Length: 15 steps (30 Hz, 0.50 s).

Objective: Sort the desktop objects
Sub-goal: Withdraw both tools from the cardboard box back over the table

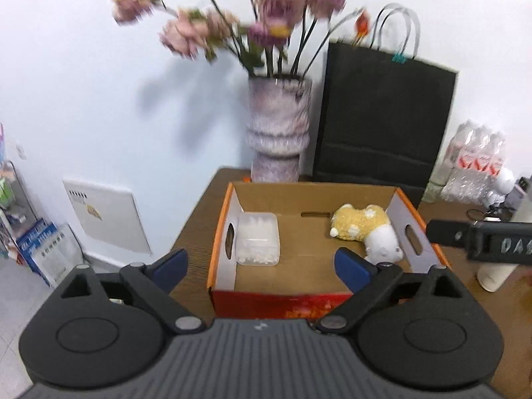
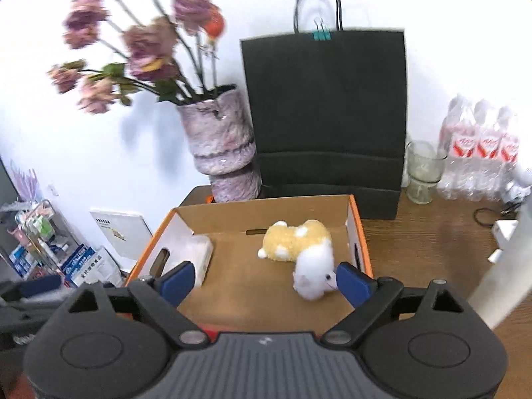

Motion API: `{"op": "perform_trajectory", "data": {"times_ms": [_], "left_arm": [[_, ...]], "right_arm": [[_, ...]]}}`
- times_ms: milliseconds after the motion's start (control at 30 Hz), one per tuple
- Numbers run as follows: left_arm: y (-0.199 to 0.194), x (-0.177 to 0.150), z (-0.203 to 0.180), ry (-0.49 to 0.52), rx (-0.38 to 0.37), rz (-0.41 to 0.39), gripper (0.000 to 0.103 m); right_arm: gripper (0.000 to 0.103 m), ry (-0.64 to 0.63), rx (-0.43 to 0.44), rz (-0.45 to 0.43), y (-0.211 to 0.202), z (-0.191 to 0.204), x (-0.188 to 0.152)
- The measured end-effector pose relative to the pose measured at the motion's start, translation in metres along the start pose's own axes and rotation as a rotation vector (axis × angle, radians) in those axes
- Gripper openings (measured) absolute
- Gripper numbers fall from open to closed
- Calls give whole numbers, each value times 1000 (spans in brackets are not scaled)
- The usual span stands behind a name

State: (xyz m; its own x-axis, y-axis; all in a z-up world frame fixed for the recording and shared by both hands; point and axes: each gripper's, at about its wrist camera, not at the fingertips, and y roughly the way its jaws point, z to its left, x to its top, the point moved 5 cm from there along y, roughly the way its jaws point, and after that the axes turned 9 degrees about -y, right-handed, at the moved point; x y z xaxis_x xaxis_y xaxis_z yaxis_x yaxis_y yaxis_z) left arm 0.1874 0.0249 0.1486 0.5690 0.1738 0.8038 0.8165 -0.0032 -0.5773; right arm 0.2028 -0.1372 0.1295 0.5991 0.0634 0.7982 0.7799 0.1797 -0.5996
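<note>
**Both grippers spread above an open carton on a wooden desk**

Wooden desk [image 1: 196, 219] against a white wall; open cardboard box [image 1: 309, 196] with orange rim sits on it, seen from both wrist views.

Left gripper [image 1: 261, 266] jaws spread wide, nothing between them, hovering at the near edge of the box; its blue pads [image 1: 173, 266] frame the box interior; right gripper [image 2: 266, 281] also spread and holding nothing, over the near part of the box; its right blue pad [image 2: 352, 282] is just beside the toy's white head, contact cannot be told.

Inside the box: clear plastic container [image 1: 256, 238] with small white pieces at its near end, lying against the left wall by the handle slot; yellow-and-white plush toy [image 1: 364, 231] lying on its side near the right wall, well apart from the container; same toy [image 2: 301, 249] near the middle-right in the right wrist view.

Behind the box: mottled purple-white vase [image 1: 277, 129] with pink and purple flowers [image 1: 232, 23], blurred; black paper bag [image 1: 385, 116] with a teal clip on the handles, just beside the vase; empty glass cup [image 2: 422, 171] right of the bag; shrink-wrapped pack of water bottles [image 2: 478, 149] at far right; black bar with white letters [image 1: 482, 239] entering from the right in the left wrist view; floor clutter at left, too blurred to name.
</note>
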Motion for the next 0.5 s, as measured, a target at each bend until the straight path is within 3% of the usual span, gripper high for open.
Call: {"op": "perform_trajectory", "data": {"times_ms": [267,500], "left_arm": [[-64,-65,7,-20,-46,-59,103],[-70,-144,23,-27,-54,-14,103]], "right_arm": [[100,-58,17,-96,-63,17,-71],[103,-129,18,-89,-81,23,-152]]}}
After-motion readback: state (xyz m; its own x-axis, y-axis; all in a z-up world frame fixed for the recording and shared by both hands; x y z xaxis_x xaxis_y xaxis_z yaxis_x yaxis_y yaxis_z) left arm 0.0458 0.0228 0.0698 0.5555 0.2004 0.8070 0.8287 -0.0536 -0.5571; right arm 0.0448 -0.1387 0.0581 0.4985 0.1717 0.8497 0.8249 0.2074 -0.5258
